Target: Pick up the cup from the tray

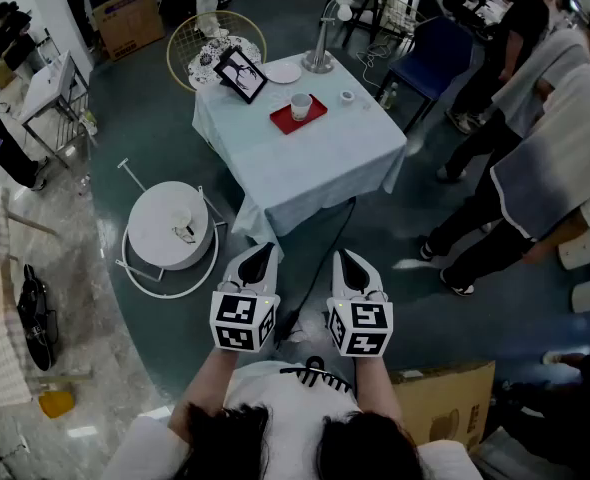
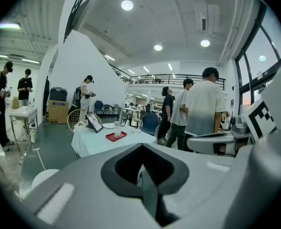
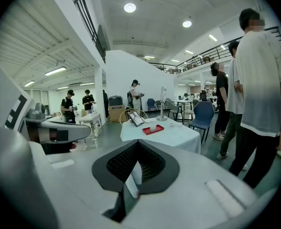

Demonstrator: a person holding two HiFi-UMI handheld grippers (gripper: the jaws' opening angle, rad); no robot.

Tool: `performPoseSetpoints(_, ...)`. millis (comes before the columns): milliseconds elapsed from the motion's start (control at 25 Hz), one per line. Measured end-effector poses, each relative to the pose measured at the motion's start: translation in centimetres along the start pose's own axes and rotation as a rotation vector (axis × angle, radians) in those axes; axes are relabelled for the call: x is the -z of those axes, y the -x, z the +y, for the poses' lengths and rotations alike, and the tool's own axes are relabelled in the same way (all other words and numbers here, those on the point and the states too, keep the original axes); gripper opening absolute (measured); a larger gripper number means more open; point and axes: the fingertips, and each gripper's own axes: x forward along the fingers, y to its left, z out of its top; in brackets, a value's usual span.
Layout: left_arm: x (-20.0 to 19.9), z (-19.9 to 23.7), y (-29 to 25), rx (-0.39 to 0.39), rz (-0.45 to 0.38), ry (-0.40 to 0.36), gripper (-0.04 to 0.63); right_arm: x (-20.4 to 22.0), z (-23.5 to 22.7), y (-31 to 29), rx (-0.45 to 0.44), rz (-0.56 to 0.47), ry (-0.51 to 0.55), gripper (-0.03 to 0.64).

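Head view looked steeply down on the left tongs (image 1: 260,258) and the right tongs (image 1: 348,261), held side by side close to the person's body. Both were pressed together with nothing pinched, and both were well apart from the worktop (image 1: 315,168). The cup (image 1: 301,105) stood upright on the red tray (image 1: 312,117), toward the far side of that worktop, near a picture frame (image 1: 240,74) and a lamp (image 1: 320,43).

The likeliest trouble lay in the approach. A dark cable (image 1: 327,240) ran across the floor between the person and the worktop and could catch a foot. Bystanders (image 1: 535,158) stood close on the right and might be brushed. If the tongs arrived without being spread, they would probably knock the cup over or push it off the tray instead of closing round it. The tray looked light and could slide on the cloth under a sideways nudge.

Only the head view gave the layout from above, namely the cable, the tray's angle and the cup's place on it. Both gripper views showed instead how the tongs' tips met. They also showed the cup side-on. The left gripper view caught the cup (image 2: 116,129) as pale and tall above its tray (image 2: 117,137). The right gripper view set the cup (image 3: 153,126) and tray (image 3: 153,130) almost straight ahead.
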Motion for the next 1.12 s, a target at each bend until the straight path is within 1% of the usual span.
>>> performPoseSetpoints(320, 0.7, -1.2, -0.4, 0.009, 0.001, 0.024, 0.0, 0.6, -1.6, 0.9, 0.027, -0.008, -0.009, 0.021)
performPoseSetpoints(480, 0.4, -1.3, -0.4, -0.004, -0.012, 0.041, 0.0, 0.4, -2.1, 1.1, 0.028, -0.007, 0.002, 0.021)
performPoseSetpoints(600, 0.1, -1.3, -0.4, -0.014, -0.032, 0.054, 0.0, 0.1, -2.1, 1.2, 0.011, -0.013, -0.002, 0.021)
performPoseSetpoints(800, -0.3, -0.7, -0.9, -0.031, -0.042, 0.051, 0.0, -0.5, -2.2, 0.2, -0.031, -0.019, -0.063, 0.023)
performPoseSetpoints(920, -0.3, -0.1, -1.6, -0.032, -0.027, 0.058, 0.0, -0.8, -2.0, -0.7, -0.06, -0.008, -0.064, 0.05)
performPoseSetpoints(1040, -0.8, 0.7, -2.4, -0.031, -0.024, 0.044, 0.0, -1.4, -1.6, -2.0, -0.09, -0.011, -0.065, 0.116)
performPoseSetpoints(1120, -1.0, 1.2, -3.5, -0.025, -0.025, 0.034, 0.0, -1.8, -1.9, -3.1, -0.09, -0.025, -0.056, 0.131)
